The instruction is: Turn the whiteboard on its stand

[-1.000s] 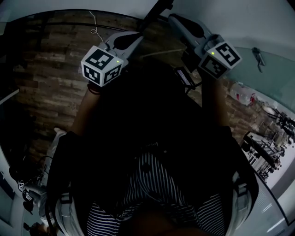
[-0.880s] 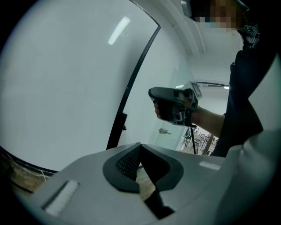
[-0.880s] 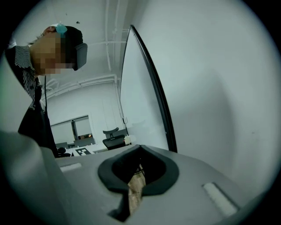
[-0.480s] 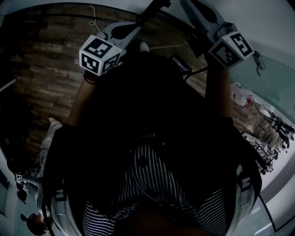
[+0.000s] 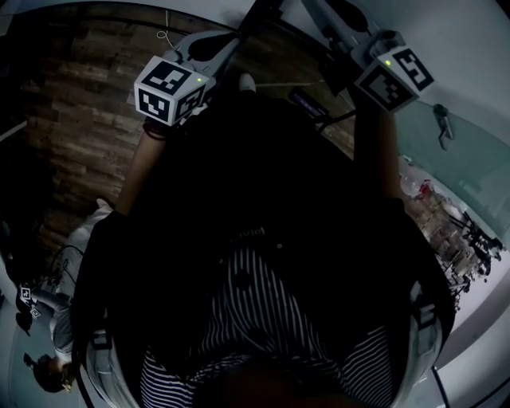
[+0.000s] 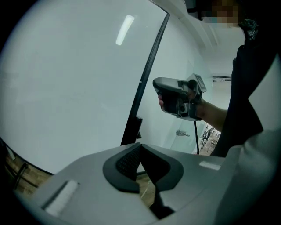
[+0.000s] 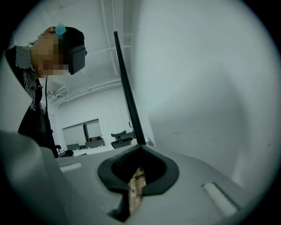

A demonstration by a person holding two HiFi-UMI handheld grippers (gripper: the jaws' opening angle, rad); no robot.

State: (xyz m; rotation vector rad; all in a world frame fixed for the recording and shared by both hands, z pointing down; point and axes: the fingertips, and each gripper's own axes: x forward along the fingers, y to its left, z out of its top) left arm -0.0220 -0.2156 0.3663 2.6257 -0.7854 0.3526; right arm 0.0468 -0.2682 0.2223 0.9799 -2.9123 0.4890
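Observation:
The whiteboard (image 6: 74,83) fills the left of the left gripper view, and its black edge frame (image 6: 149,66) slants down to my left gripper (image 6: 140,145). That gripper's jaws are shut, tips right at the frame; whether they pinch it is hidden. In the right gripper view the whiteboard (image 7: 206,88) is on the right. Its black edge (image 7: 127,92) ends at my right gripper (image 7: 140,147), shut too. From the head view the left gripper (image 5: 231,46) and right gripper (image 5: 319,12) flank the dark edge bar (image 5: 267,16).
Wood-plank floor (image 5: 72,119) lies below on the left. A glass wall with a handle (image 5: 442,119) stands on the right, with cluttered gear (image 5: 462,239) beyond it. Stands and cables (image 5: 32,303) sit at lower left. An office chair (image 7: 119,138) shows far off.
Both grippers have travelled sideways together at the board's edge. The floor and glass wall have shifted in the head view as the person moved. Both stayed shut.

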